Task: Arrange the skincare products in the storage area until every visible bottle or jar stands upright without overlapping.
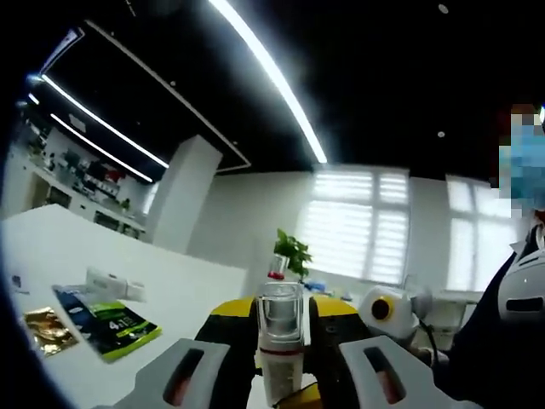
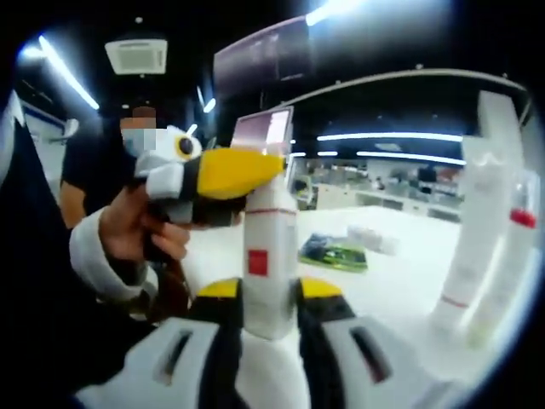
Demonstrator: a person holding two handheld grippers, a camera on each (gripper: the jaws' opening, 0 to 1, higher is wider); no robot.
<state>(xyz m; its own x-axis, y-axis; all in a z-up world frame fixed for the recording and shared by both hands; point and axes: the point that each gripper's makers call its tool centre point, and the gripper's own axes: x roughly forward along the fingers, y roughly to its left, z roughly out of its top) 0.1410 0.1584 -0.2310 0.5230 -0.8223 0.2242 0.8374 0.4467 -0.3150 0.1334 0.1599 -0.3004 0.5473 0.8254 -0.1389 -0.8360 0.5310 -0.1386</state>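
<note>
A white bottle (image 1: 280, 368) with a clear cap and a thin red ring stands upright between my left gripper's (image 1: 281, 322) yellow-tipped jaws, which press on its cap end. In the right gripper view the same white bottle (image 2: 270, 256), marked with a red square, is held by its body in my right gripper (image 2: 270, 294). The left gripper (image 2: 223, 173), held in a person's hand (image 2: 140, 230), reaches in from the left at the bottle's neck. Part of the right gripper (image 1: 387, 311) shows at the right of the left gripper view. Two tall white bottles (image 2: 477, 239) stand upright at the right, one with a red cap (image 2: 521, 218).
A white table (image 1: 60, 247) carries a green packet (image 1: 109, 322), a gold sachet (image 1: 47, 328) and a small white box (image 1: 115, 281). The green packet (image 2: 334, 253) and white box (image 2: 375, 239) also lie beyond the held bottle. A potted plant (image 1: 292, 251) stands behind. A person (image 1: 511, 324) is close by.
</note>
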